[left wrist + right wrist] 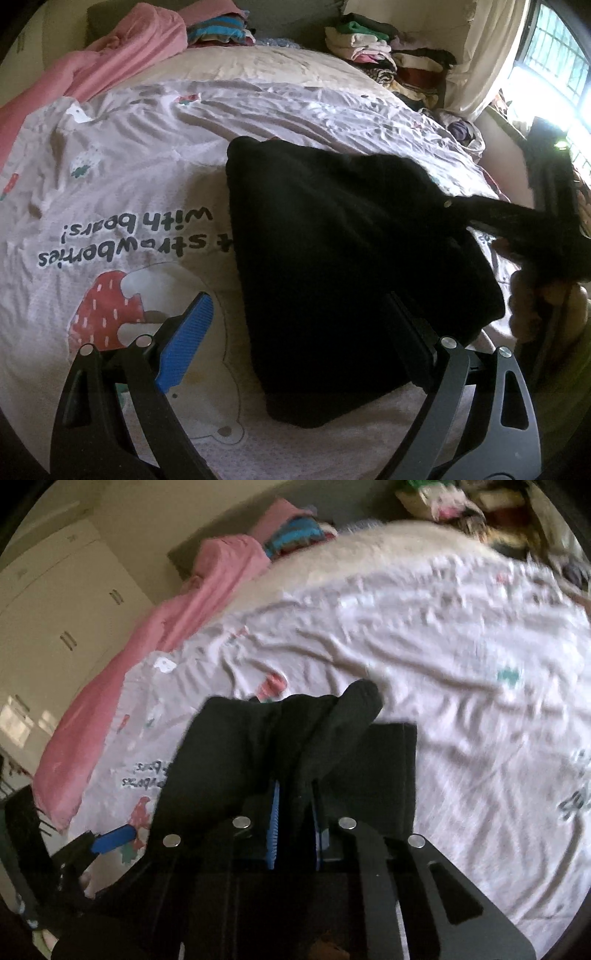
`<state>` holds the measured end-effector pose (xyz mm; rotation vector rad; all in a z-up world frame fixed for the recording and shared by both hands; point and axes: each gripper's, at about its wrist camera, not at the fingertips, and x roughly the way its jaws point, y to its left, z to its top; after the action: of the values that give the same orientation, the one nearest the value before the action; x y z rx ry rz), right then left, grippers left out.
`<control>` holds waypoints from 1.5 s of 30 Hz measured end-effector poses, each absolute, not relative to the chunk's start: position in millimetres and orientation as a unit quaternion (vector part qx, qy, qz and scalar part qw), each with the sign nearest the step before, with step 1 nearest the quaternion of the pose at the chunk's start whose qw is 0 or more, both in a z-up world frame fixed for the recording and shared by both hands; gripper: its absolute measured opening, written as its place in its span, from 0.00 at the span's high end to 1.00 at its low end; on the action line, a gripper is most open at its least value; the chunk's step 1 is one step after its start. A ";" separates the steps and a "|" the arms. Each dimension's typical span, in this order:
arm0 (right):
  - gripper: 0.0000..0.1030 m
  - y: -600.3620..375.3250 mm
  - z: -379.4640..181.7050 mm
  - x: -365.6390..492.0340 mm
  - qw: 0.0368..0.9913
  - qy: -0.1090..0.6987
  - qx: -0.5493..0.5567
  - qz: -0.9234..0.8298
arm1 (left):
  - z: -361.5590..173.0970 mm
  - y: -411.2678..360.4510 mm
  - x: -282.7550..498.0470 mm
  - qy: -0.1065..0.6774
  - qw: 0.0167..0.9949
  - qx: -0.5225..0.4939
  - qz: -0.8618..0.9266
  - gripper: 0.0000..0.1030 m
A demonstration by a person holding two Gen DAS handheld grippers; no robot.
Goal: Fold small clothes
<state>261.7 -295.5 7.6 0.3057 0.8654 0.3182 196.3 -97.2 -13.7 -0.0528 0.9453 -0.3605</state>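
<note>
While my right tool (295, 812) is clamped on a bunched end of the black garment (332, 258), my left tool (295, 332) hangs wide open and empty above its near edge. The garment lies on the printed bedsheet (129, 177), one end pulled up and away toward the right tool. The risk I see is the thick roll of cloth slipping from between the blue pads (272, 834), since the grip looks uneven; or the pull dragging the whole piece across the bed instead of folding it, because nothing pins the other side. I count one black garment, two tools, one pink blanket (122, 55), and two heaps of clothes at the bed's far edge.
</note>
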 end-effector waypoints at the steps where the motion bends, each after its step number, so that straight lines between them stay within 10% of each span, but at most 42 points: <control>1: 0.88 -295.6 15.3 257.1 0.892 0.402 0.133 0.159 | -12.8 -97.4 195.9 0.451 0.875 -0.025 -0.175 0.18; 13: 0.87 -319.1 -26.4 249.8 0.894 0.420 0.110 0.107 | -29.2 -101.0 195.2 0.472 0.861 -0.030 -0.187 0.13; 27: 0.64 -322.9 -17.3 205.3 0.903 0.415 0.102 0.055 | -29.6 -100.2 185.8 0.472 0.861 -0.026 -0.187 0.12; 39: 0.39 -316.3 17.8 146.1 0.923 0.371 0.093 0.046 | -14.7 -95.8 163.6 0.456 0.869 -0.023 -0.192 0.12; 45: 0.10 -309.2 38.6 119.0 0.937 0.339 0.078 0.039 | -0.5 -88.8 152.0 0.440 0.878 -0.023 -0.188 0.09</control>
<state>119.0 -309.2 38.6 0.1589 0.6925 0.0803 152.0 -88.8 -0.5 -0.0483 0.9168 -0.3918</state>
